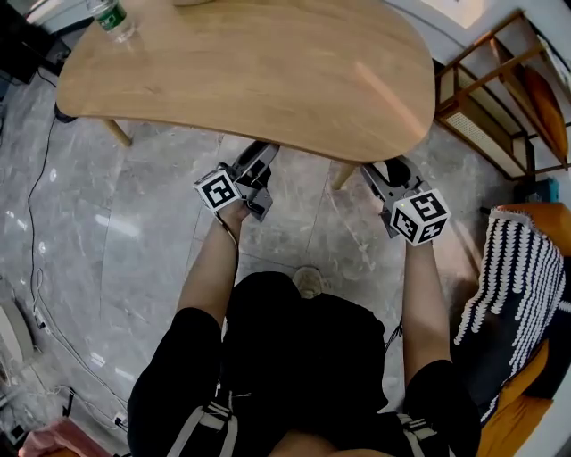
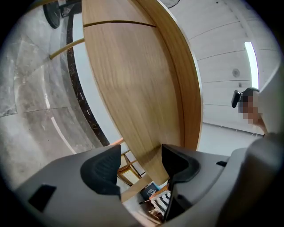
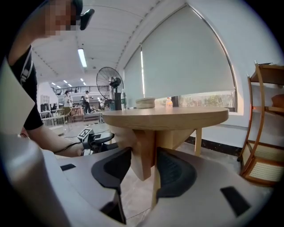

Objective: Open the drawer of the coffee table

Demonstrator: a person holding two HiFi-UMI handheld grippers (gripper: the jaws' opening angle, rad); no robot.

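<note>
Far to the left of the left gripper [image 1: 257, 165], a black cable [image 1: 36, 192] trails over the grey marble floor [image 1: 134, 232]. A plastic bottle [image 1: 113, 20] stands on the far left corner of the coffee table [image 1: 250, 71].

The left gripper reaches forward with its tips just under the near edge of the tabletop. In its own view it is rolled to one side and its jaws are spread, pinching nothing. In the gap between them only the table's pale wooden underside [image 2: 133, 88] shows, farther on. A thin dark seam [image 2: 120, 23] crosses that panel far ahead of the jaws. Whether it marks the drawer I cannot tell, and no view shows a drawer front plainly.

The right gripper [image 1: 385, 178] sits a little apart to the right, also tucked under the table's edge. Its jaws [image 3: 144, 162] stand apart, and a tapered wooden block [image 3: 143, 150] under the tabletop fills the space between them. No pad can be seen pressing on the block. A slim table leg [image 3: 154, 192] runs down just beside the right pad.

Well to the right of this gripper stand a wooden shelf [image 1: 486, 116] and a black-and-white patterned cushion [image 1: 508, 277].
</note>
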